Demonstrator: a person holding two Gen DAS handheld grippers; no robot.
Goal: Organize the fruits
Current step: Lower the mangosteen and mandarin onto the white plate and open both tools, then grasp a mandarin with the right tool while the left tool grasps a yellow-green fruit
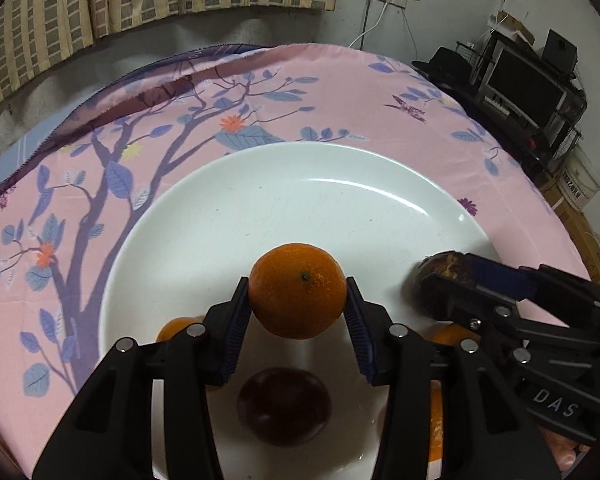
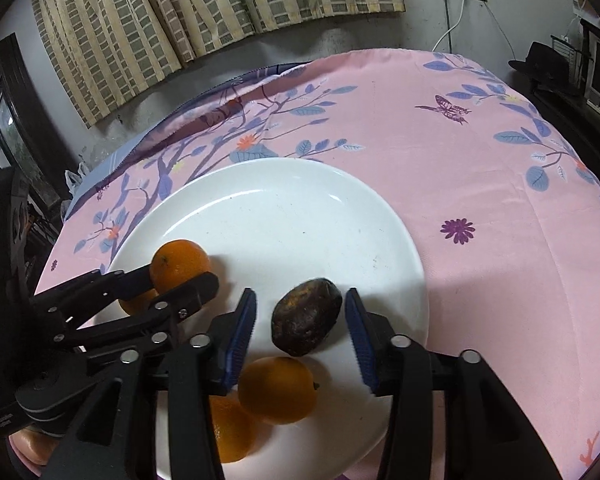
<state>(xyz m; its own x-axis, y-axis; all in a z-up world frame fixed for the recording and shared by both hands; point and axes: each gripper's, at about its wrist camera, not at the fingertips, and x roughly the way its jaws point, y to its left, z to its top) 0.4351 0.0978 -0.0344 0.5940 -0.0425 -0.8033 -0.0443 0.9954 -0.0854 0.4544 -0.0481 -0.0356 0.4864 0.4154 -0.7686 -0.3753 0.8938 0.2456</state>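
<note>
- Pinching an orange (image 1: 297,290) between its two blue-padded fingers, the left hand-held gripper (image 1: 297,300) holds the fruit above the white plate (image 1: 204,216).
- Right hand-held gripper (image 2: 300,320): fingers spread, a dark brown wrinkled fruit (image 2: 307,321) between the pads; a gap shows on each side in the right wrist view, and whether the fruit rests on the plate cannot be told.
- In the left wrist view the brown fruit appears near the plate's right rim, partly hidden by the right hand-held gripper.
- A dark purple round fruit (image 1: 284,406) lies on the plate below the held orange.
- Two more oranges, one whole (image 2: 277,390) and one partly hidden (image 2: 232,428), lie near the plate's near edge; another orange (image 2: 140,303) peeks out under the left hand-held gripper.
- The plate sits on a table covered by a pink floral cloth (image 2: 480,168).
</note>
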